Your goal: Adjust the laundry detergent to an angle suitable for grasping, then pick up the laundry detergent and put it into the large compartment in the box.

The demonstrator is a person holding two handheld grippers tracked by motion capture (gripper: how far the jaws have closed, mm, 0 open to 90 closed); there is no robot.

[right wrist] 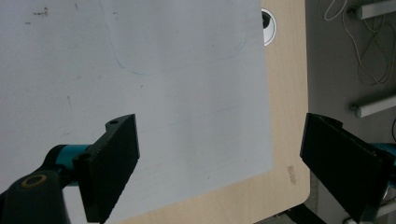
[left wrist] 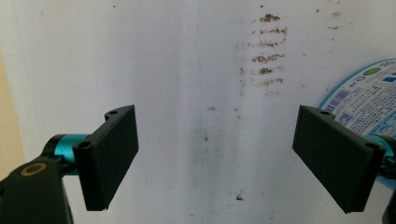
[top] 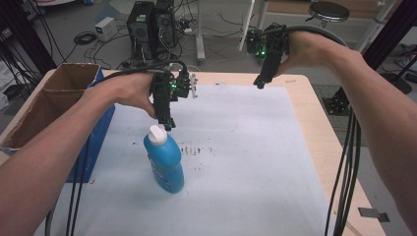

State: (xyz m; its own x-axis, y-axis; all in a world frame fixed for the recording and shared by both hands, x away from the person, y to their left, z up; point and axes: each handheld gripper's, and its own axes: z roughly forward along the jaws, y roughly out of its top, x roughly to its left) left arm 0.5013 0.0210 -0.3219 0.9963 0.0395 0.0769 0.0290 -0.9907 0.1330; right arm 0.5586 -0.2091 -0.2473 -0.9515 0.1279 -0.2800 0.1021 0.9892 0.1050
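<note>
Upright blue bottle point(top: 165, 164), white cap point(top: 157, 134), printed label, both hand-held grippers wide open, empty.

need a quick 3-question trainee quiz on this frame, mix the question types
1. True or false: the left tool is shut on the bottle's cap.
2. Which thing sits at the table's left edge? A) a metal tray B) an open cardboard box C) a stack of plates
3. Fill in: the blue bottle stands ____ on the white sheet.

Key
1. False. In the left gripper view its jaws stand wide apart with nothing between them, and the bottle shows off to one side.
2. B, the box.
3. Upright.

The right tool is also open, held above the sheet's far right part.
</note>
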